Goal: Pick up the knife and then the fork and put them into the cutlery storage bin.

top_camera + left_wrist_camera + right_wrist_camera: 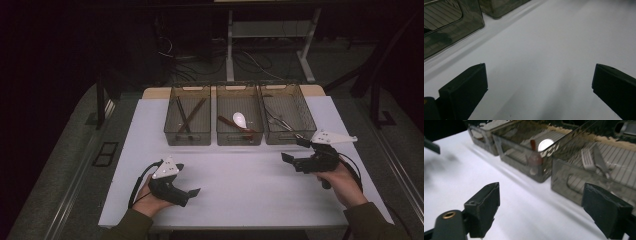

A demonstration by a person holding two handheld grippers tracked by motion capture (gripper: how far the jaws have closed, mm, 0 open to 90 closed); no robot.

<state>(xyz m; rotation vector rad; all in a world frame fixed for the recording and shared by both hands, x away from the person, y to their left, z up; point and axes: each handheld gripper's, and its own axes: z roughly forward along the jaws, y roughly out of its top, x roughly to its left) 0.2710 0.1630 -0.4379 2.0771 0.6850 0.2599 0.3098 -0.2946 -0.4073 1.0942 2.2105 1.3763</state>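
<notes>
Three smoky see-through bins stand in a row at the back of the white table (240, 187). The left bin (187, 138) holds dark sticks (192, 114), the middle bin (239, 139) a white spoon (239, 119) and a brown-handled one, the right bin (286, 139) metal cutlery (280, 122). My left gripper (187, 179) rests low at the front left, open over bare table (540, 67). My right gripper (295, 150) hovers just in front of the right bin, open with nothing between its fingers (541, 186). A fork (587, 158) and a knife (600, 160) lie in that bin.
The table's front edge runs close to both hands. A bin wall (454, 30) stands off to the upper left in the left gripper view. Behind the table are desk legs and loose cables (250, 60) on a dark floor.
</notes>
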